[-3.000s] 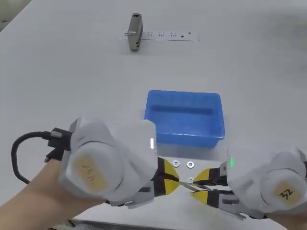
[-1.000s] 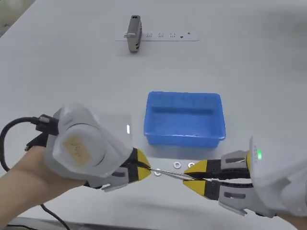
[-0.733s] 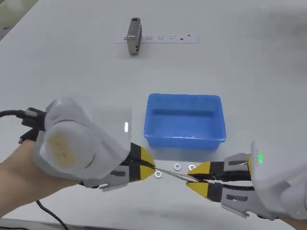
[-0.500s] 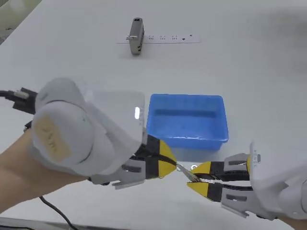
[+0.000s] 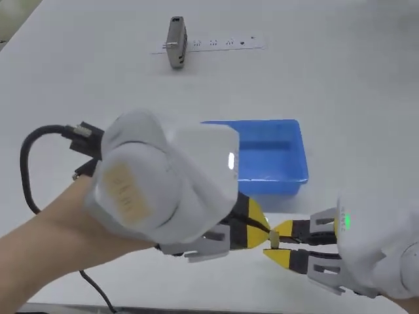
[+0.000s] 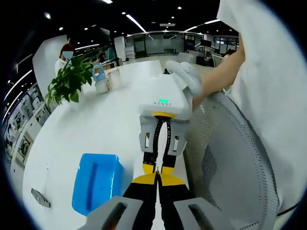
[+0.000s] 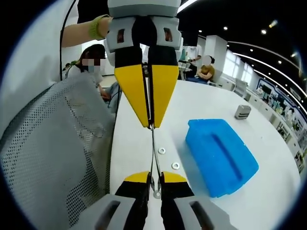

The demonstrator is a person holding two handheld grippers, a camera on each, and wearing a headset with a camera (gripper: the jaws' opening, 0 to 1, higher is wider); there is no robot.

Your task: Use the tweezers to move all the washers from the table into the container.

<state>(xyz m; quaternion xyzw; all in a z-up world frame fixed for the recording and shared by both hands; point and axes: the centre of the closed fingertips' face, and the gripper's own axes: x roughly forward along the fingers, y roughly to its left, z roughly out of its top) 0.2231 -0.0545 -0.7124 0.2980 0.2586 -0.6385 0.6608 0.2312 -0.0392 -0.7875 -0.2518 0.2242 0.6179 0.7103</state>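
Observation:
In the right gripper view the thin metal tweezers (image 7: 154, 148) run from my right gripper (image 7: 154, 178), shut on their rear, up to my left gripper (image 7: 151, 125), shut on their front end. Two washers (image 7: 161, 150) (image 7: 175, 166) lie on the white table just right of the tweezers, and a third (image 7: 157, 194) sits under my own jaws. The blue container (image 7: 220, 155) stands further right. In the head view my left gripper (image 5: 265, 234) and right gripper (image 5: 273, 243) meet tip to tip in front of the blue container (image 5: 275, 154); the washers are hidden there.
A white power strip (image 5: 216, 44) with a grey adapter (image 5: 175, 34) lies at the far side of the table. A black cable (image 5: 29, 167) trails from the left gripper. A mesh chair (image 7: 62, 158) stands at the table's near edge.
My left gripper has slid right along the tweezers toward the right gripper, and the two now stand tip to tip. It now covers the washers in the head view.

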